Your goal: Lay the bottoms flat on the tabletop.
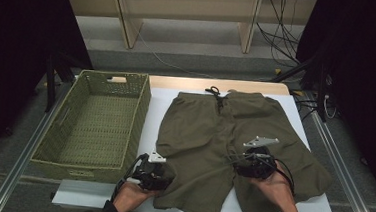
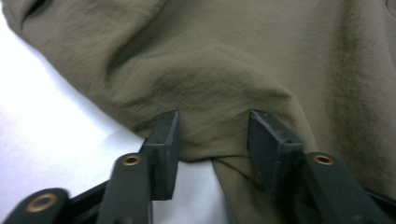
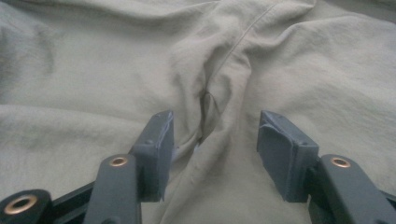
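Observation:
A pair of olive-green shorts (image 1: pixel 224 133) lies flat on the white table top (image 1: pixel 157 106), waistband and black drawstring at the far side. My left gripper (image 1: pixel 164 172) rests at the outer hem of the shorts' left leg. In the left gripper view its jaws stand apart, a bulge of the cloth (image 2: pixel 224 60) lies between them (image 2: pixel 212 123), and the pads do not squeeze it. My right gripper (image 1: pixel 252 160) sits on the right leg near the crotch. In the right gripper view it (image 3: pixel 215 121) is open over a raised seam fold of the shorts (image 3: pixel 140 70).
A green woven basket (image 1: pixel 140 112) with nothing inside stands on the left, its long side close to the shorts. Bare white table (image 2: pixel 46 140) shows beside the left hem. Metal rails run along both table sides. Cables (image 1: pixel 280 47) and wooden shelf legs lie on the floor beyond.

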### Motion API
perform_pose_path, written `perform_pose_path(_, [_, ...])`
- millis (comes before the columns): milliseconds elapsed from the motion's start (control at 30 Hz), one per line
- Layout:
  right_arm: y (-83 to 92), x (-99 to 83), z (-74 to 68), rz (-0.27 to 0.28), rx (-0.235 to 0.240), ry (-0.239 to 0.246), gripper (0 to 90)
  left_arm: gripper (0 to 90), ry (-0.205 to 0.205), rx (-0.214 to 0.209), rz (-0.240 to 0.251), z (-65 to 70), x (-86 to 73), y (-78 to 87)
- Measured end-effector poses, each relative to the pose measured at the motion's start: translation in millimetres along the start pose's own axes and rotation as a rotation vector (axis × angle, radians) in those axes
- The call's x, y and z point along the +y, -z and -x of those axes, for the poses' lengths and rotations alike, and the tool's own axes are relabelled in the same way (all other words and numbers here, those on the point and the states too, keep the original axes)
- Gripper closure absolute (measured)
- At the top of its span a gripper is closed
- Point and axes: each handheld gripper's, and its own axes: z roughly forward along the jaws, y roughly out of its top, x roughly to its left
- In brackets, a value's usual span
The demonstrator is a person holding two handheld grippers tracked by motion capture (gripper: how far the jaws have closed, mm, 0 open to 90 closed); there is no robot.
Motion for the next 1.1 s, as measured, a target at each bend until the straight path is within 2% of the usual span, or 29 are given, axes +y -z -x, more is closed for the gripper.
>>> perform_pose_path(67, [-0.3,-0.1,0.4,-0.003,0.000,0.003,46.9,51.8,-0.010,0.009,0.008,1.5,0.0,-1.3])
perform_pose_path(100, [-0.4,-0.1,0.5,-0.004,0.000,0.002,46.9,55.3,-0.027,0.021,0.014,2.8,-0.6,-1.7])
perform_pose_path(167, [-0.5,-0.2,0.5,-0.003,-0.001,0.003,46.9,67.3,-0.050,0.016,0.023,5.3,-0.9,-2.8])
perform_pose_path(200, [-0.5,0.0,0.3,-0.002,0.000,-0.001,46.9,74.3,-0.048,0.009,0.024,6.6,-0.3,-3.8])
perform_pose_path(300, [0.1,0.2,-0.1,-0.001,0.000,0.000,46.9,88.0,-0.070,0.011,0.022,7.4,1.2,-4.2])
perform_pose_path(433, [0.7,-0.1,1.6,0.000,-0.002,0.002,46.9,89.4,-0.094,0.021,0.021,7.2,1.5,1.4])
perform_pose_path(667, [2.1,-0.5,2.7,0.003,-0.003,-0.004,47.0,89.4,-0.131,0.063,0.048,4.6,-2.4,33.6])
perform_pose_path(867, [2.3,0.2,1.5,0.007,-0.005,0.000,47.0,89.4,-0.122,0.073,0.041,-4.2,-7.1,49.4])
perform_pose_path(1100, [4.5,-1.6,6.9,0.004,-0.016,-0.009,47.0,89.2,-0.104,0.079,0.034,-11.0,-9.3,54.0])
